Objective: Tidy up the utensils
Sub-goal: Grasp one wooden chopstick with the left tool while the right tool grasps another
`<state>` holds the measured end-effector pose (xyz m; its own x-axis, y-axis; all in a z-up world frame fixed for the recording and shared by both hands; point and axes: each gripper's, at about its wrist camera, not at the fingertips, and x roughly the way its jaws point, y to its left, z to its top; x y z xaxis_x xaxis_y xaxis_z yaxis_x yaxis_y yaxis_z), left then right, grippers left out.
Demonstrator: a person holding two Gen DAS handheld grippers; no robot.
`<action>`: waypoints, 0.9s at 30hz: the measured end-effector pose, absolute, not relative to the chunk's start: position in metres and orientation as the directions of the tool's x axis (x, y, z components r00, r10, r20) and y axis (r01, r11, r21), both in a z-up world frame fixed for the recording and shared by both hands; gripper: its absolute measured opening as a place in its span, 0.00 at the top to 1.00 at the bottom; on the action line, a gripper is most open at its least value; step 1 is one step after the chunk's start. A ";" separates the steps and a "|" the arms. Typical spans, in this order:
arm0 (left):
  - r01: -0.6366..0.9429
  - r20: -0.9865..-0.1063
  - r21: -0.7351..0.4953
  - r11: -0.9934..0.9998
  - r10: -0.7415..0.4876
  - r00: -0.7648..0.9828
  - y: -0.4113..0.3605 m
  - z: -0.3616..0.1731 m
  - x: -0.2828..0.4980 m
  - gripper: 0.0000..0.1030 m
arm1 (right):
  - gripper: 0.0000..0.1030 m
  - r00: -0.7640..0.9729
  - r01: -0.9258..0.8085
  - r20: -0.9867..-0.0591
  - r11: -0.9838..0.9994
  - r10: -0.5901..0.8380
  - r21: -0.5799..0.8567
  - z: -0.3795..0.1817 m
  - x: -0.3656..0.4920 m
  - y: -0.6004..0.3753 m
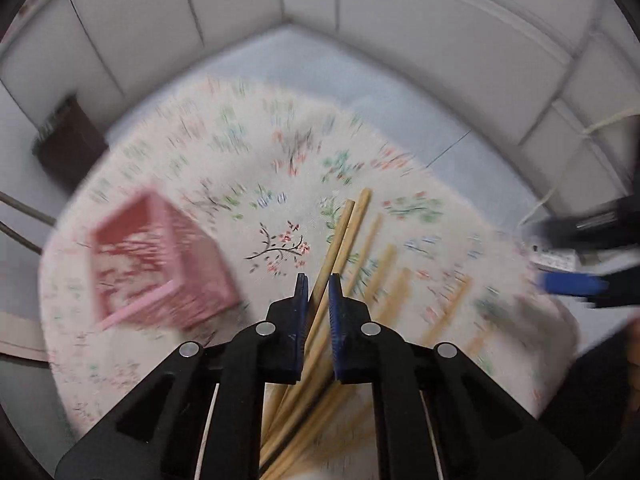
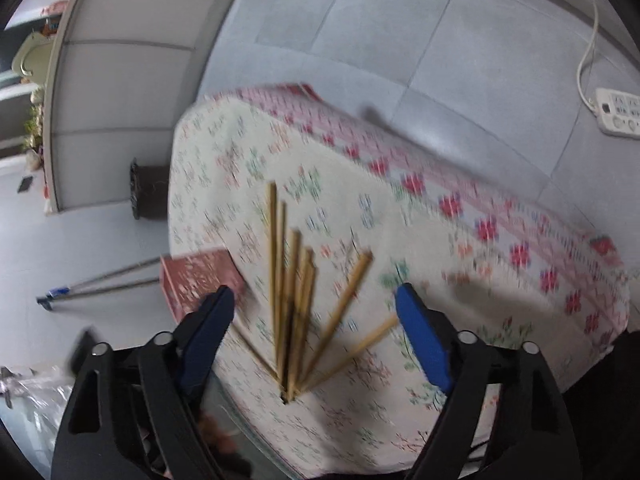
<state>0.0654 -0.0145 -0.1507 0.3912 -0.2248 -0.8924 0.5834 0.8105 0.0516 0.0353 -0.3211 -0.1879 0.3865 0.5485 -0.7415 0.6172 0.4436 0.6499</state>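
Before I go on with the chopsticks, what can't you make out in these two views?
- Left wrist view: inside of the pink holder, smeared by motion blur.
- Left wrist view: lower ends of the chopsticks, hidden behind the left gripper.
- Left wrist view: right gripper, blurred and cut off by the edge.
- Right wrist view: how many chopsticks there are; they blur and overlap.

**Table surface and its load**

Table is covered by a cream cloth with a small floral print; a band of red flowers runs along the edge that hangs down (right wrist view). Resting on the cloth: a pink slatted box near one edge, open side showing. Loose wooden chopsticks lie spread on the cloth, well apart from the box. Heavy motion blur; finer detail unreadable.
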 end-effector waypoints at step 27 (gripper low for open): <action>0.437 -0.541 -0.142 0.888 -0.440 0.717 0.094 -0.001 -0.093 0.95 | 0.92 0.262 0.717 -0.875 0.525 0.407 0.459 -0.228 0.008 -0.247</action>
<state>-0.0933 0.0940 -0.0013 0.7173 -0.4396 -0.5406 0.4371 0.8881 -0.1421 0.0085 -0.2466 -0.2275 0.2624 0.4067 -0.8751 0.7165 0.5253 0.4590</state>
